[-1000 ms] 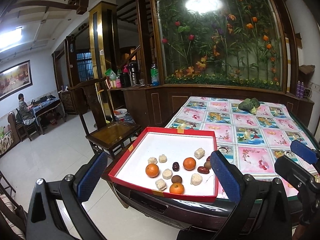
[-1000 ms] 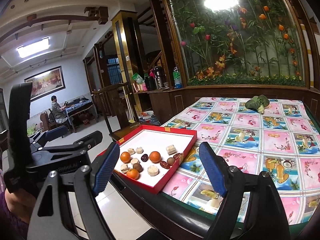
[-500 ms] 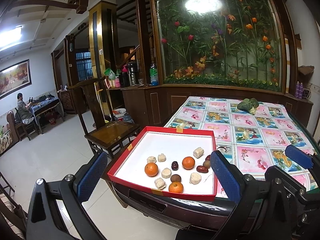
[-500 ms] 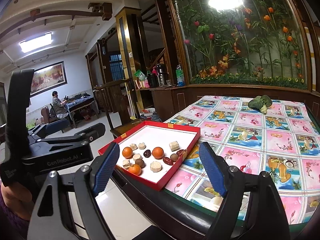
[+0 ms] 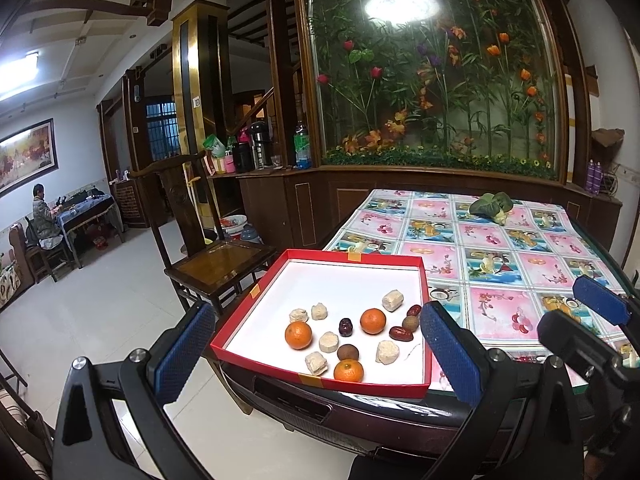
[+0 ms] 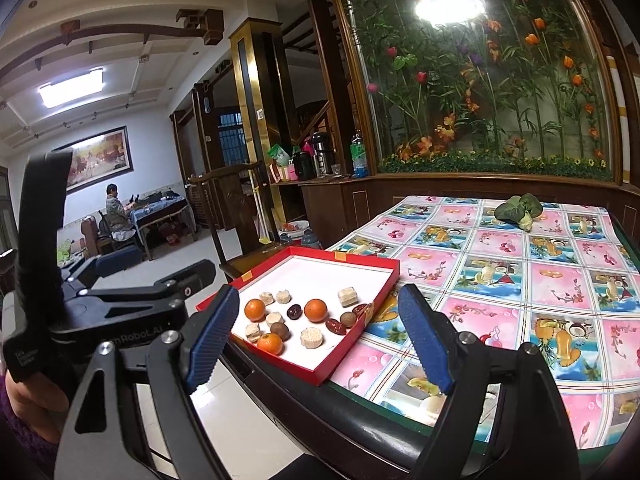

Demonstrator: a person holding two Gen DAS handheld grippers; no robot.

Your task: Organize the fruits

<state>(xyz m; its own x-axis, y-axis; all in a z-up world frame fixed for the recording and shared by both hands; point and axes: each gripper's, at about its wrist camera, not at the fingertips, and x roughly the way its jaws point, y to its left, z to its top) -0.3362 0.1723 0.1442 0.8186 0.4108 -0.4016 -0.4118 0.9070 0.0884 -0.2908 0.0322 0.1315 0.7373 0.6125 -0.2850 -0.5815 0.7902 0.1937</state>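
Observation:
A red tray with a white floor sits at the table's near left corner. It holds three oranges, several pale square cakes, dark red dates and brown round fruits, all loose in its near half. My left gripper is open and empty, held off the table's edge in front of the tray. My right gripper is open and empty, to the right of the left one, also short of the table.
The table has a flowered cloth and a dark padded rim. A green leafy bundle lies at its far end. A wooden chair stands left of the tray. A glass flower panel and a cabinet stand behind.
Both grippers have moved slightly nearer the table and the tray looks a little larger. Both stay open. The fruits have not moved.

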